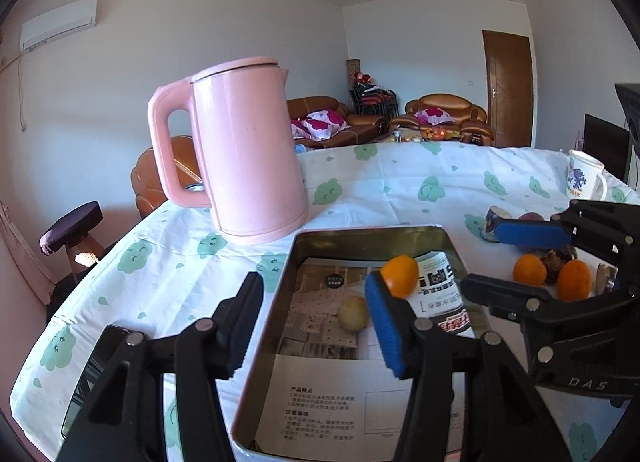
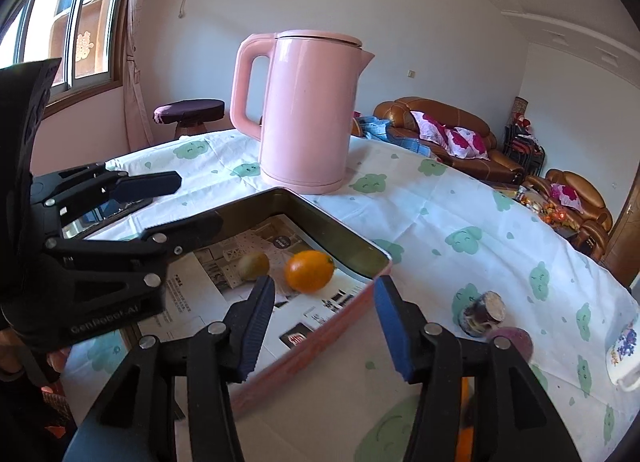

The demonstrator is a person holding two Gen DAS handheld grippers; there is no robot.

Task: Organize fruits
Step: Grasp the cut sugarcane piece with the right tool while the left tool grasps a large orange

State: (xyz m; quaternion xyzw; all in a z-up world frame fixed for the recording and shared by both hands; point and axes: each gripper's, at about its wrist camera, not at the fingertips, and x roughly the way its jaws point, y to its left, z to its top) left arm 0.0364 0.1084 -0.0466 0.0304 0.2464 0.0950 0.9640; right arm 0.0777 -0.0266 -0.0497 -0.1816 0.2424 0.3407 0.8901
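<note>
Fruits sit partly sorted: an orange (image 2: 309,270) and a kiwi (image 2: 253,266) lie on paper inside the metal tin (image 2: 340,240), two more oranges (image 1: 529,270) outside it on the tablecloth (image 2: 432,197). Left gripper (image 1: 310,316) and right gripper (image 2: 324,328) both stand parted over the tin, apparently gripping nothing

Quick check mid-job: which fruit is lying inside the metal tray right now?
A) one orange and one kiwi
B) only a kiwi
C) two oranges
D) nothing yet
A: the right wrist view shows one orange and one kiwi lying side by side on the paper lining the tray.
</note>
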